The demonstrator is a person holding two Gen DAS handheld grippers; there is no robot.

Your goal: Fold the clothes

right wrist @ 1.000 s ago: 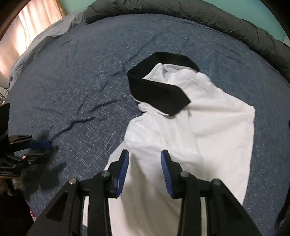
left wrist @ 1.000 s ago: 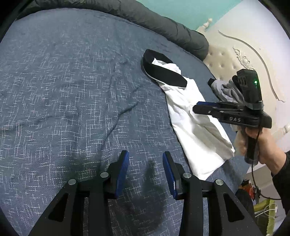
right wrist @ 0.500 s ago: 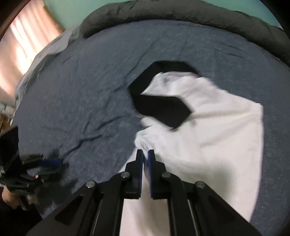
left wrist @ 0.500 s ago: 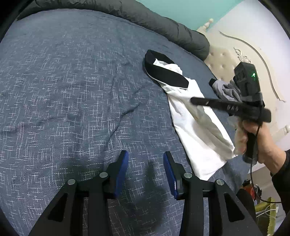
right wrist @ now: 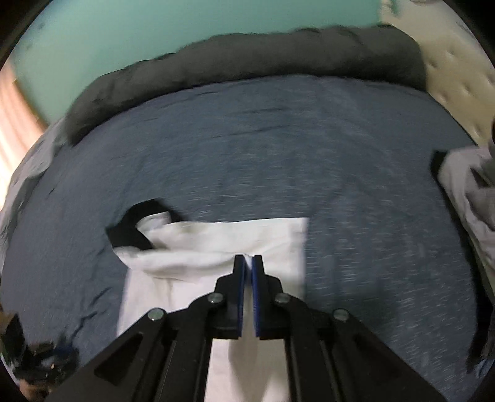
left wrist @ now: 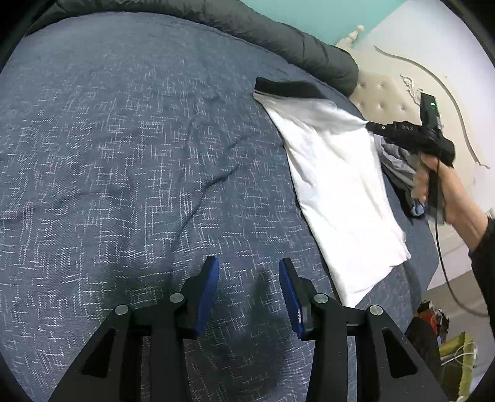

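A white shirt point(left wrist: 337, 185) with a black collar point(left wrist: 287, 88) lies on the blue bedspread point(left wrist: 123, 154), at the right of the left wrist view. My right gripper point(right wrist: 248, 263) is shut on a fold of this white shirt point(right wrist: 216, 247) and holds that edge lifted over the rest of the cloth. The same right gripper point(left wrist: 371, 126) shows in the left wrist view at the shirt's far edge, held by a hand point(left wrist: 448, 191). My left gripper point(left wrist: 249, 272) is open above bare bedspread, left of the shirt's near corner, with nothing between its blue pads.
A rolled dark grey quilt point(left wrist: 263, 27) runs along the bed's far side. A grey and white pile of clothes point(right wrist: 470, 191) lies beside the shirt near the padded cream headboard point(left wrist: 380, 99). The bed's edge drops off at the right, with clutter on the floor point(left wrist: 458, 349).
My right gripper came down on the shirt, shut on its left part and carried it across to the right, so the shirt now lies folded narrower. The left gripper stayed open and barely moved.
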